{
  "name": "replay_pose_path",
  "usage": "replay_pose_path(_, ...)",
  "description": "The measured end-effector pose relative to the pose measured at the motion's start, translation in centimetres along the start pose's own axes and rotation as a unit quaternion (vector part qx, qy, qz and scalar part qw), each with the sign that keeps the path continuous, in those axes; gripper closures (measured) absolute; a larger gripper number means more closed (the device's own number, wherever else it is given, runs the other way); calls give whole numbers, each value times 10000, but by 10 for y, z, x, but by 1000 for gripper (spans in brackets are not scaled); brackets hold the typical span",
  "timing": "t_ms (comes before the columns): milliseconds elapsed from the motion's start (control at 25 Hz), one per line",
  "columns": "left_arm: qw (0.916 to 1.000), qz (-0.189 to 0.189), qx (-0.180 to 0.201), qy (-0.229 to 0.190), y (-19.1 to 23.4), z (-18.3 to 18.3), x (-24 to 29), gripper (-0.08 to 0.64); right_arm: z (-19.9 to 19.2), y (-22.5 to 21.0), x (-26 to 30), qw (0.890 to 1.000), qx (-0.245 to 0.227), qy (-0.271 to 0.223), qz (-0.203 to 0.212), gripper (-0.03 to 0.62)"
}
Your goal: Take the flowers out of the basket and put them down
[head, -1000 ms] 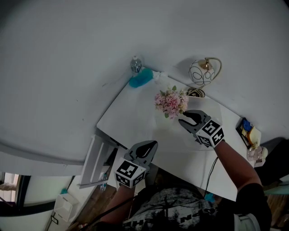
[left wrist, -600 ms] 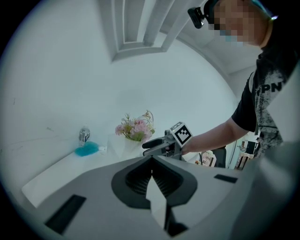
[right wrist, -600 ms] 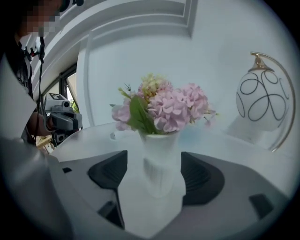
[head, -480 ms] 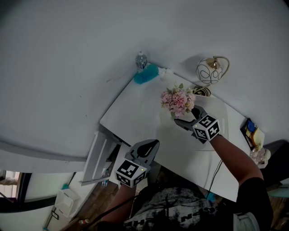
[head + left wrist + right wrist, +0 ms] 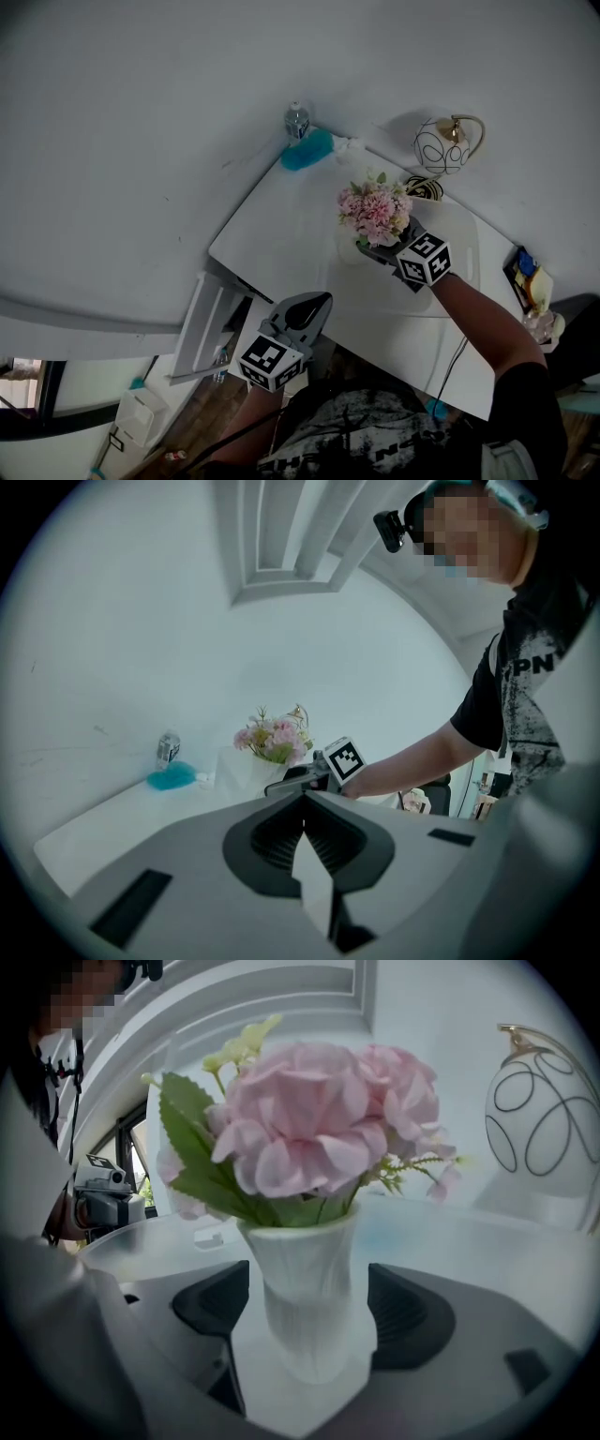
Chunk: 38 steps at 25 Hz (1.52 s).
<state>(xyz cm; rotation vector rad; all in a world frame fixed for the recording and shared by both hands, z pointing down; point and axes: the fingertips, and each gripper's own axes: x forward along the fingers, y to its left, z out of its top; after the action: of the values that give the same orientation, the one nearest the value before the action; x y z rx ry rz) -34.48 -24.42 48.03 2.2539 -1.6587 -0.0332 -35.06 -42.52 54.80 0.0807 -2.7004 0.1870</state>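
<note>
Upright on the desk, a white ribbed vase packed with pink flowers and green leaves. Stands between the two pads of the right claw, clear of both: released, jaws just now opening wide, a gap on each side of the vase. Clenched on nothing, the left claw, tips pressed together, held by the near desk edge, well apart from the flowers. At the far desk corner, a small can or bottle just behind a blue fluffy thing; contents impossible to tell. Beyond the flowers, a globe lamp, cut off by the frame edge in the right gripper view. From the head view, vase almost wholly hidden under the blooms and the claw; foot of the vase blurred up close, hard to part from the pale desk
</note>
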Motion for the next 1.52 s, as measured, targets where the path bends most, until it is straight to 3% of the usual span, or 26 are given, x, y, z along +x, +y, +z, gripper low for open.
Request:
replay_pose_path(400, 10000, -24, -2, -45, 0, 4, 3, 545, 17, 5, 13, 9988, -145, -385, 275, 222)
replay_pose_path(1040, 9999, 83, 67, -35, 3, 5, 5, 546, 19, 3, 10, 9984, -338, -384, 250, 255)
replay_pose_path(1520, 9999, -27, 81, 105, 0, 5, 9, 545, 50, 15, -17, 9971, -461, -577, 159, 255)
